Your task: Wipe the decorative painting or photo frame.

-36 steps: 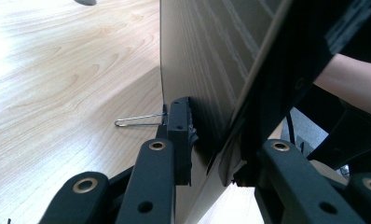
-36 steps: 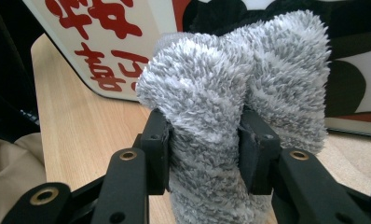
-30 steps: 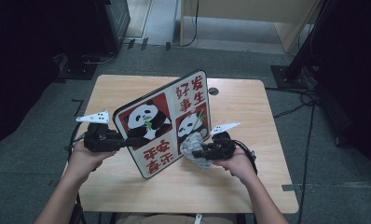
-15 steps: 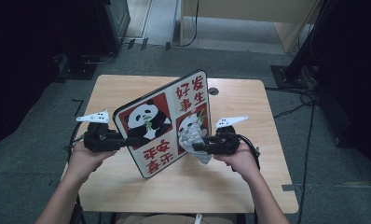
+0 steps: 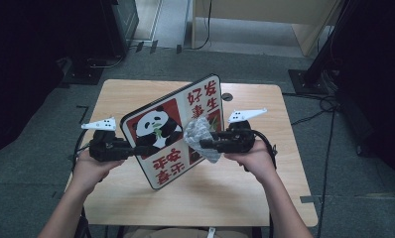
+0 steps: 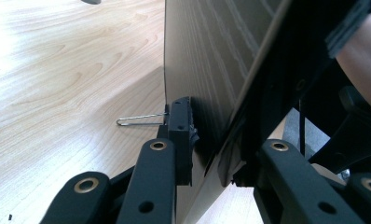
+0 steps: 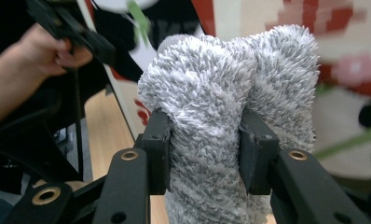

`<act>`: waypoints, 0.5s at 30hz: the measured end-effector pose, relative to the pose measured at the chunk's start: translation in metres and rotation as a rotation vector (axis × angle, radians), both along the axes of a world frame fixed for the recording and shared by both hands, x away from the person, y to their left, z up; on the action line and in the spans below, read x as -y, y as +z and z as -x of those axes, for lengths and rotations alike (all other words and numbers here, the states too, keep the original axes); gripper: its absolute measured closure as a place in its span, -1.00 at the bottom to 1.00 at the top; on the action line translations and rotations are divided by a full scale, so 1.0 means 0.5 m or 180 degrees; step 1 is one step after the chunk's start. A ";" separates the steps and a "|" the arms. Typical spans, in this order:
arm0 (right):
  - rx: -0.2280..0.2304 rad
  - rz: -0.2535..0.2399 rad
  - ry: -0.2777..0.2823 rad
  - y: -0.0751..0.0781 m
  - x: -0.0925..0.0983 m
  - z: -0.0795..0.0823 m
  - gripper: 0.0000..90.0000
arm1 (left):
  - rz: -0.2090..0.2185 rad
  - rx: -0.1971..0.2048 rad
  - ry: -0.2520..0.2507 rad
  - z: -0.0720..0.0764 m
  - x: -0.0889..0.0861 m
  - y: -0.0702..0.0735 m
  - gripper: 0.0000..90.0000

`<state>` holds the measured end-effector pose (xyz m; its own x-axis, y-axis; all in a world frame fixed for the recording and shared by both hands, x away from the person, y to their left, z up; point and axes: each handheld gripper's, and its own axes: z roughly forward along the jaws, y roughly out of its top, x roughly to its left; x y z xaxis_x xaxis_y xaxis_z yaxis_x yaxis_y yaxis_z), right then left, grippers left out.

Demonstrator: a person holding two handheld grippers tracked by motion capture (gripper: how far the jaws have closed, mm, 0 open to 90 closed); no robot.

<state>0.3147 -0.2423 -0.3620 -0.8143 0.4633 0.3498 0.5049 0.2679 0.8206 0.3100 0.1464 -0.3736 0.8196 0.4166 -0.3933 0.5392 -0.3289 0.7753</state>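
Above the pale wooden counter (image 5: 136, 94), tilted on edge: square red-and-white panda-print board (image 5: 171, 130), long axis running near-left to far-right. Clamped at its left edge by left claw (image 5: 136, 148), shut tight. Pressed on its printed face from the right: fluffy grey cloth (image 5: 201, 138), pinched in right claw (image 5: 205, 145). Legible characters: 好, 发, 生.

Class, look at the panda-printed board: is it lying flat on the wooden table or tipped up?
Tipped up. The panda-printed rectangular board slants above the light wooden table, its left edge clamped in the left claw.
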 end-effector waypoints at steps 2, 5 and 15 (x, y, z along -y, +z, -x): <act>0.0030 -0.0029 -0.0001 0.015 -0.002 0.000 0.36 | 0.0004 0.0000 0.0000 0.000 0.000 0.000 0.66; 0.0117 -0.0045 0.0025 0.042 -0.007 -0.003 0.36 | 0.0008 -0.0003 -0.0007 -0.001 0.000 0.000 0.66; 0.0385 -0.0100 0.0054 0.139 -0.034 -0.024 0.36 | 0.0028 -0.0017 -0.0020 -0.002 -0.001 -0.001 0.65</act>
<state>0.3266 -0.2253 -0.2926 -0.8590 0.4394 0.2627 0.3974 0.2489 0.8833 0.3108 0.1469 -0.3743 0.8201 0.4079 -0.4013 0.5412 -0.3255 0.7753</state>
